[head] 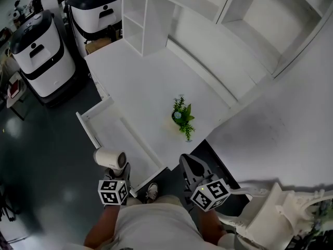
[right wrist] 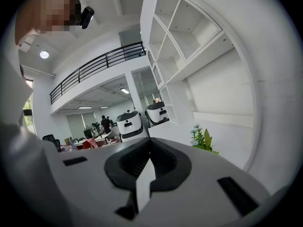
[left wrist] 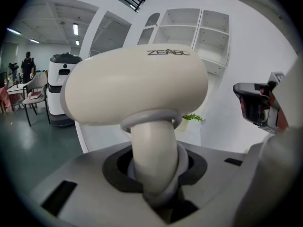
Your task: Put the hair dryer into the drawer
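Observation:
A cream hair dryer [head: 110, 158] hangs over the near corner of the open white drawer [head: 117, 134], which is pulled out from the desk's left side and has nothing in it. My left gripper [head: 117, 172] is shut on the dryer's handle [left wrist: 154, 160], and the barrel [left wrist: 137, 86] fills the left gripper view. Off to the right, my right gripper [head: 193, 172] sits in front of the desk's near edge. Its jaws are together with nothing between them, as the right gripper [right wrist: 147, 174] view shows.
A small potted plant [head: 182, 117] stands near the desk's front edge. White shelves [head: 143, 14] rise at the back of the desk [head: 156, 82]. Two white-and-black machines [head: 39, 51] stand on the floor at the left, and a white chair [head: 276, 207] is at the lower right.

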Motion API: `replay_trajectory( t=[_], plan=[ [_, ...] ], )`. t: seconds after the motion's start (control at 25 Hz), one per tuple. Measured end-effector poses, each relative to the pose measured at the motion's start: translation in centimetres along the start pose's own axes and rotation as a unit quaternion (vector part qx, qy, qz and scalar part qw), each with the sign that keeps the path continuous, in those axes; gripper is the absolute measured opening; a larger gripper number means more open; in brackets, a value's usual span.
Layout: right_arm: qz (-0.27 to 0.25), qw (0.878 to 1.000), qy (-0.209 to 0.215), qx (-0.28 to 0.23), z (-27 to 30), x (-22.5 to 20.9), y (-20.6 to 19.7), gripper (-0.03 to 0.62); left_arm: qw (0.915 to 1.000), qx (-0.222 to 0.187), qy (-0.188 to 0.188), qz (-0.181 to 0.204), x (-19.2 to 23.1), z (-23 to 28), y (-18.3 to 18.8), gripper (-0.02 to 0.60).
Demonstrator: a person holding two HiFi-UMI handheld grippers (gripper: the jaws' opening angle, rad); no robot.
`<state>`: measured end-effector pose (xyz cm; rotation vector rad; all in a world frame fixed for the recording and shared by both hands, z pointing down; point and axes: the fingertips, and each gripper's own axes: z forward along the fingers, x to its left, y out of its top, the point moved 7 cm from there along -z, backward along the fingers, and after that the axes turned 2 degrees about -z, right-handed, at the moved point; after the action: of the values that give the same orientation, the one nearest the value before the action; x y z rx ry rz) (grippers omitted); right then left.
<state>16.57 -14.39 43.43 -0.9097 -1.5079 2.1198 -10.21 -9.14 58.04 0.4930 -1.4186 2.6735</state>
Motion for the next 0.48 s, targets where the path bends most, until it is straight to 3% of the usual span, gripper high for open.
replay_trajectory(
  t=[0.28, 0.36, 0.48],
  plan=[
    [-0.001, 1.000, 0.007, 0.009, 0.2, -1.7, 0.0, 0.009, 0.9950, 0.054, 0.006, -0.084, -0.5, 5.5, -2.1, 0.132],
    [-0.001, 1.000, 0.009, 0.012, 0.2, -2.1, 0.0, 0.009, 0.9943, 0.068, 0.008, -0.081, -0.7, 6.7, -2.6, 0.132],
    [0.001, 1.000, 0.008, 0.019, 0.0, -2.6, -0.2, 0.009, 0.9949, 0.090, 0.007, -0.047, -1.1, 7.9, -3.3, 0.132]
  ],
)
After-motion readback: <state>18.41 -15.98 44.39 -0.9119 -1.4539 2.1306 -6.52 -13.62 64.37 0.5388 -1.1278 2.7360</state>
